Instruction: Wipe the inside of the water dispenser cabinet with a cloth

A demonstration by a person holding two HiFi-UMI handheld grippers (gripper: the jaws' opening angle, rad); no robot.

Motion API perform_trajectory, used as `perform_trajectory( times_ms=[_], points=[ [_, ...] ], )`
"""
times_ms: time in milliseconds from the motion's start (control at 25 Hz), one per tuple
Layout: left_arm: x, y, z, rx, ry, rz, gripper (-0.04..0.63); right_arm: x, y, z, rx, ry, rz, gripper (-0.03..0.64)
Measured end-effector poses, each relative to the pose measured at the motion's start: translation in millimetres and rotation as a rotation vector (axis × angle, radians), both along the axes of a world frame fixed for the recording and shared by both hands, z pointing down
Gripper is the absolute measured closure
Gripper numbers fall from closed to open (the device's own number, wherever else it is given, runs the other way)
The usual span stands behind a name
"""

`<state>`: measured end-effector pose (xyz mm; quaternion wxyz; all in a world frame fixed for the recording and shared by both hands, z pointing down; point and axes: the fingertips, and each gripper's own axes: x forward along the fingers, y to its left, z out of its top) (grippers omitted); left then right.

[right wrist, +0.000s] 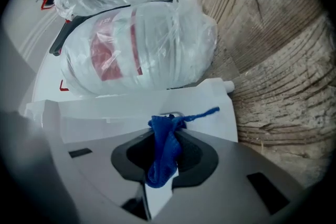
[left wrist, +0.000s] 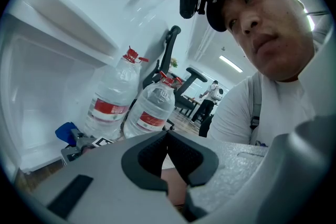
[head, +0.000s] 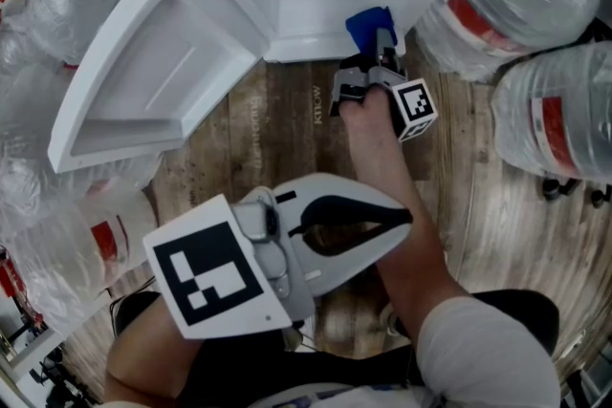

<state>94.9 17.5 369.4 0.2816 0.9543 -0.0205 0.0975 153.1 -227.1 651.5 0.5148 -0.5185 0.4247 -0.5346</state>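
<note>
The white water dispenser cabinet stands open at the top of the head view, its door swung out to the left. My right gripper is at the cabinet's front right corner, shut on a blue cloth. In the right gripper view the cloth hangs bunched between the jaws of the right gripper, just short of the cabinet's white edge. My left gripper is held low and near me, away from the cabinet. Its jaws meet with nothing between them.
Large water bottles lie close on the cabinet's right, filling the right gripper view. More wrapped bottles crowd the left. Wooden floor lies in front of the cabinet. A person's forearm reaches across it.
</note>
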Motion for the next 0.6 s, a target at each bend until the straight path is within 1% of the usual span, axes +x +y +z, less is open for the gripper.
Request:
perform_trajectory(
  times_ms=[120,240,400,600],
  points=[
    [0,0,0,0.004,0.000,0.001,0.592,-15,-11,-9,0.045,-0.008,-0.031,0.548],
    [0,0,-1,0.006,0.001,-0.005,0.592,-25,-16,-9,0.037,-0.003,-0.053,0.548],
    [-5,1,-2,0.015,0.000,-0.007,0.592,-14,-20,3,0.026,-0.006,-0.028,0.548],
    [-9,2,-5,0.020,0.010,-0.004,0.592,0,-11,4,0.001,0.044,-0.027,0.548]
  ],
)
